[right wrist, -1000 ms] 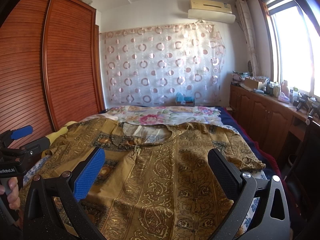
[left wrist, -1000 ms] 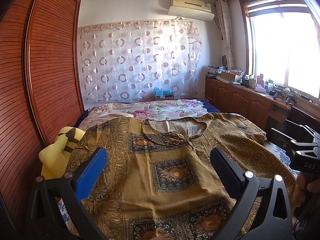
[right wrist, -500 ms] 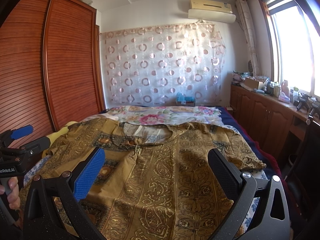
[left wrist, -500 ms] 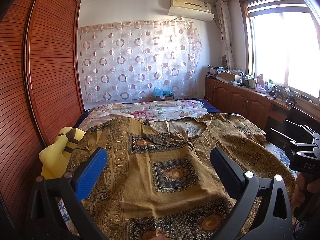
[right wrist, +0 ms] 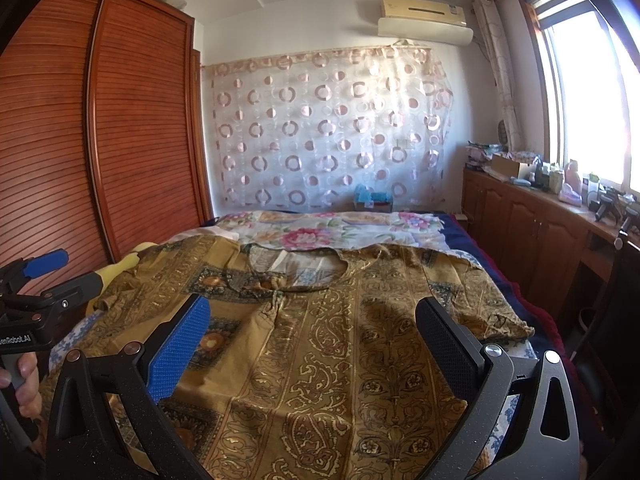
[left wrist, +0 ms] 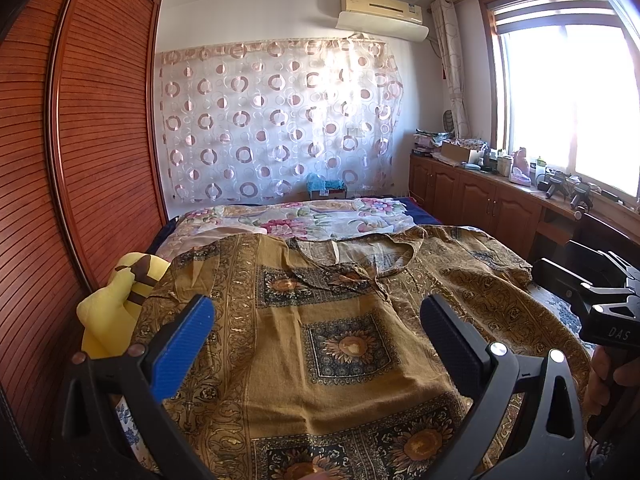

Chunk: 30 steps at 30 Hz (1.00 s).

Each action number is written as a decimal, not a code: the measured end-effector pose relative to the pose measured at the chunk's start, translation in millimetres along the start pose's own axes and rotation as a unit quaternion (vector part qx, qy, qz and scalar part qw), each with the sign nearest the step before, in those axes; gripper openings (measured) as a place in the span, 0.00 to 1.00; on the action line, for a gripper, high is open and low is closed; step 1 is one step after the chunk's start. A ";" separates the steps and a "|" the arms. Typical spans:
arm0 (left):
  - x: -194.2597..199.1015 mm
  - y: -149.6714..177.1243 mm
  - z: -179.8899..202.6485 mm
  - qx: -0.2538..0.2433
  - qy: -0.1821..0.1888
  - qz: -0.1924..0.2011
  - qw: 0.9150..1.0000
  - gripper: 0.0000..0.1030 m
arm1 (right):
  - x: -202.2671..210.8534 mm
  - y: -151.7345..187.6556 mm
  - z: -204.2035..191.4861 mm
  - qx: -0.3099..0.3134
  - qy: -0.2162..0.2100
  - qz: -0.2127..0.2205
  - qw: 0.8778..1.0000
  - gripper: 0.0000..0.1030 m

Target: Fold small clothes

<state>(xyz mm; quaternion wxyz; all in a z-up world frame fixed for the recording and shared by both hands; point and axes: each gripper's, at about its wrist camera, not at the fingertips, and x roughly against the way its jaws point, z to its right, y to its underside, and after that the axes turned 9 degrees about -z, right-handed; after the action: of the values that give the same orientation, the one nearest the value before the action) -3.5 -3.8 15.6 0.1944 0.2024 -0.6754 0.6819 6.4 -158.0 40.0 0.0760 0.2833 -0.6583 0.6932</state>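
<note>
Only the left view shows the yellow plush (left wrist: 116, 300) beside the shirt (left wrist: 320, 320).

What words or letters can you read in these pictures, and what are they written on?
"DAS": white letters on the black body of the right claw, seen from the left wrist view.
"enRoboot.AI": white letters, cut off at the picture's left edge, on the black body of the left claw, seen from the right wrist view.
The air conditioner carries a small logo and a sticker, both too small to read.
</note>
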 end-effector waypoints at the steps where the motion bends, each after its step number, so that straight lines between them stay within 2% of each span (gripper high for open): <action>1: -0.2 -0.6 -0.2 0.000 0.000 -0.001 1.000 1.00 | 0.1 0.5 0.0 0.000 -0.001 -0.001 1.000 1.00; 7: -11.5 -4.6 -12.4 0.011 -0.003 -0.021 1.000 1.00 | -16.2 0.1 -2.4 0.001 -0.018 -0.014 1.000 1.00; 15: -43.4 10.9 -48.2 0.021 -0.018 -0.056 0.998 1.00 | -41.7 4.4 -6.5 0.005 -0.033 -0.034 0.999 1.00; 19: -54.7 14.9 -69.7 0.027 -0.007 -0.074 0.997 1.00 | -58.1 6.7 -11.4 0.008 -0.054 -0.052 0.997 1.00; 23: -68.0 20.9 -92.8 0.027 -0.004 -0.103 0.994 1.00 | -71.7 12.7 -23.5 0.026 -0.096 -0.084 0.992 1.00; 30: -79.1 24.9 -136.3 0.037 -0.001 -0.128 0.991 1.00 | -83.3 26.7 -47.5 0.068 -0.106 -0.115 0.985 0.97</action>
<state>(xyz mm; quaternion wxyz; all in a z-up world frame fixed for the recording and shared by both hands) 47.8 132.9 -48.7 0.2716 0.2951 -0.6189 0.6754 48.7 -93.5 -23.0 0.0654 0.4339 -0.5769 0.6889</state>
